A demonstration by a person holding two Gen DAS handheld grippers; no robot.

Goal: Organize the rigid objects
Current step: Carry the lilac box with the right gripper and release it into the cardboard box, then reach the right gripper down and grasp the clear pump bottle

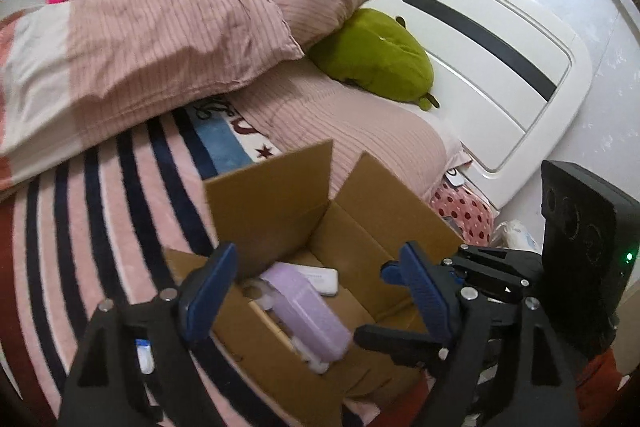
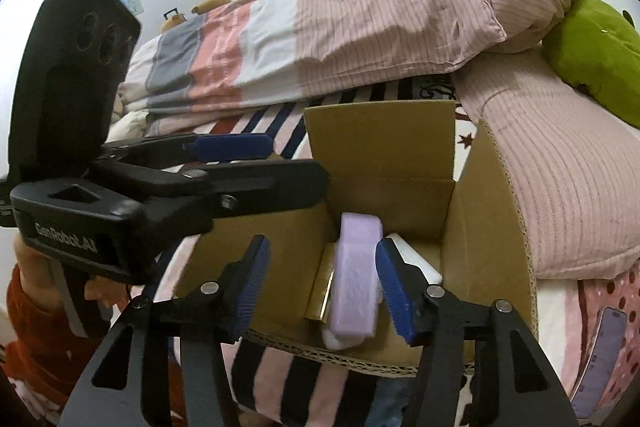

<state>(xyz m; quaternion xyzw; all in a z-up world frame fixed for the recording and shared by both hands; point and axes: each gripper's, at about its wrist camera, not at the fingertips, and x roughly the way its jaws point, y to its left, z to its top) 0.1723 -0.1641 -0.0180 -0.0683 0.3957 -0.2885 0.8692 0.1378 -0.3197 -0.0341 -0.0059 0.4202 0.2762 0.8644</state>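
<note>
Left tongs [image 2: 264,163] marked "GenRobot.AI", cardboard box [image 2: 488,227]

Lilac case [image 2: 357,279] in brown cardboard box [image 2: 486,227].

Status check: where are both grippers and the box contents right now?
Left gripper open, empty, over the box. Right gripper open, empty. Purple case lies in the box. Nothing blocking.

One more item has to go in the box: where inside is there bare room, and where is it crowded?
The cardboard box has a bare floor strip along its left wall, beside the gold item. The middle and right are crowded: the lilac case lies lengthwise, and the white block fills the gap to the right wall.
</note>
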